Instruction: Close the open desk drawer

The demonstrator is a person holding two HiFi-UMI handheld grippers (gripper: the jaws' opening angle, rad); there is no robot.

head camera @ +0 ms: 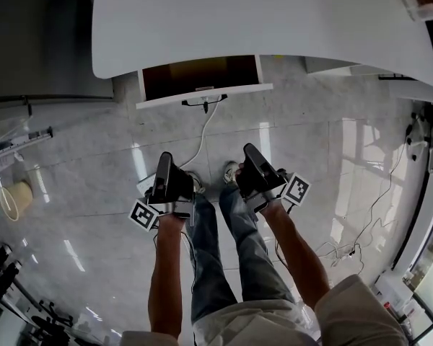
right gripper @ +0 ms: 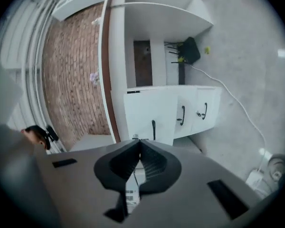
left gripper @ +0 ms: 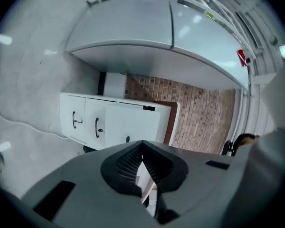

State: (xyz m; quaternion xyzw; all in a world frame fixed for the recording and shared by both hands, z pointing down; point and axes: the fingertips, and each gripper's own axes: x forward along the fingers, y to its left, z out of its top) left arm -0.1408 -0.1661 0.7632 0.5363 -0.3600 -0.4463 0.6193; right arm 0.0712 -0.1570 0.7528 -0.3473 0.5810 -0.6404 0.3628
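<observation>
1. Head view: A person stands on a grey marble floor facing the white curved desk (head camera: 274, 20). Its open white drawer with the dark interior (head camera: 202, 78) juts out from under the desk edge, well ahead of both tools. The left gripper (head camera: 165, 163) and right gripper (head camera: 251, 153) hang apart from it, either side of a thin white cable (head camera: 202, 139) on the floor.
2. Left gripper view: The left gripper (left gripper: 141, 163) is clenched on nothing. The drawer (left gripper: 133, 125) stands proud of the two closed white drawers (left gripper: 85, 120) beside it.
3. Right gripper view: The right gripper (right gripper: 137, 161) is also clamped together and empty, with the drawer's black handle (right gripper: 153, 127) just beyond its tips. Closed tips probably serve best as pushers, set flat on the panel either side of the handle and driven straight in so the drawer does not skew.
</observation>
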